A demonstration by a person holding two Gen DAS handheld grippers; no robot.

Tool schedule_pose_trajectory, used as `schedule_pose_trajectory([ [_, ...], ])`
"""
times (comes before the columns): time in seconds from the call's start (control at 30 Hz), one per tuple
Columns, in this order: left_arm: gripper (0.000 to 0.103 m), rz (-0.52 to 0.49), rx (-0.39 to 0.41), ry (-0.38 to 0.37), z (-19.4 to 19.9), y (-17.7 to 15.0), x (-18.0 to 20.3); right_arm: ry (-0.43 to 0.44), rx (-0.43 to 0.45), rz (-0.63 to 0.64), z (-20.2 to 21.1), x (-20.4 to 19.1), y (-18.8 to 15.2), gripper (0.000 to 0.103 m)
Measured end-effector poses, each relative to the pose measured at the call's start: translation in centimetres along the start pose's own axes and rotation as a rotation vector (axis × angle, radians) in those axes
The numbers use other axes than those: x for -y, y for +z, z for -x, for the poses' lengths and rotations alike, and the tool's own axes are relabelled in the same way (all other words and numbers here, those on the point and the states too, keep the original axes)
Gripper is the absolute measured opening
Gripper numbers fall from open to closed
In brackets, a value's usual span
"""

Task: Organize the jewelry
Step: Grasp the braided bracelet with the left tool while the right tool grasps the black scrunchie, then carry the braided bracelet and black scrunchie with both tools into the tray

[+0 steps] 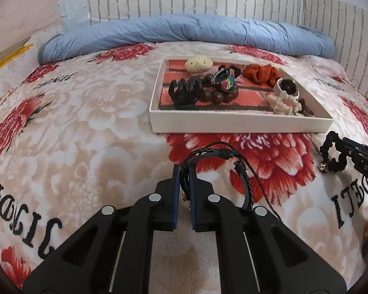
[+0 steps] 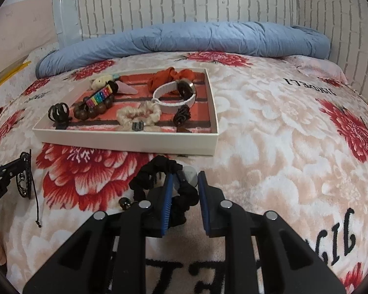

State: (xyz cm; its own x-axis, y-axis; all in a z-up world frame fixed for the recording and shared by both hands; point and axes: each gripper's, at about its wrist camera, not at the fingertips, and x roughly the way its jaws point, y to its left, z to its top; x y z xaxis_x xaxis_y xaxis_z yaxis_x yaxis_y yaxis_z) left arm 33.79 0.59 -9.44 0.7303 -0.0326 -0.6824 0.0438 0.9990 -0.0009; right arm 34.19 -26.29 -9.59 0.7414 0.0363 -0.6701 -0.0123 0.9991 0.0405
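Observation:
My left gripper is shut on a black braided cord bracelet, whose loops and loose cords hang out just above the floral blanket. It shows at the left edge of the right wrist view as well, where the left gripper holds the bracelet. My right gripper is shut on a black scrunchie with a small dark bell. The right gripper and scrunchie appear at the right of the left wrist view. Both hover just in front of a white tray.
The tray holds a black claw clip, a wooden bead bracelet, a rainbow bracelet, an orange scrunchie, a white watch and a cream scrunchie. A rolled blue duvet lies behind, against a brick-pattern wall.

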Motion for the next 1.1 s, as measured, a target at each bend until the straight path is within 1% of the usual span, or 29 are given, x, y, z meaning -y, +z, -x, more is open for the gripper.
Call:
schedule_pose_trajectory([
  [0.17, 0.005, -0.006, 0.043, 0.007, 0.8, 0.3, 0.1, -0.005, 0.053, -0.007, 1.0, -0.1, 0.4, 0.021],
  [0.27, 0.005, -0.007, 0.062, 0.010, 1.2, 0.5, 0.2, 0.001, 0.084, -0.011, 1.6, -0.2, 0.7, 0.021],
  [0.37, 0.005, -0.007, 0.098, 0.011, 1.8, 1.0, 0.3, 0.013, 0.108, -0.017, 2.1, -0.4, 1.0, 0.021],
  [0.57, 0.005, -0.001, 0.185, 0.005, 2.9, 3.4, 0.8, 0.067, 0.178, -0.051, 2.9, -0.5, 2.8, 0.021],
  [0.67, 0.005, 0.003, 0.220, -0.001, 2.8, 5.0, 1.0, 0.071, 0.207, -0.049, 2.8, -0.8, 3.8, 0.021],
  [0.83, 0.005, 0.016, 0.258, -0.014, 1.4, 7.5, 1.8, 0.059, 0.253, -0.052, 2.1, -0.9, 4.9, 0.021],
  [0.9, 0.005, 0.009, 0.265, -0.007, 0.2, 8.3, 2.5, 0.071, 0.256, -0.067, 1.3, -0.7, 5.5, 0.021],
  [1.1, 0.005, 0.018, 0.267, -0.014, -2.5, 9.2, 2.7, 0.047, 0.280, -0.050, -1.2, -1.1, 6.5, 0.021],
])
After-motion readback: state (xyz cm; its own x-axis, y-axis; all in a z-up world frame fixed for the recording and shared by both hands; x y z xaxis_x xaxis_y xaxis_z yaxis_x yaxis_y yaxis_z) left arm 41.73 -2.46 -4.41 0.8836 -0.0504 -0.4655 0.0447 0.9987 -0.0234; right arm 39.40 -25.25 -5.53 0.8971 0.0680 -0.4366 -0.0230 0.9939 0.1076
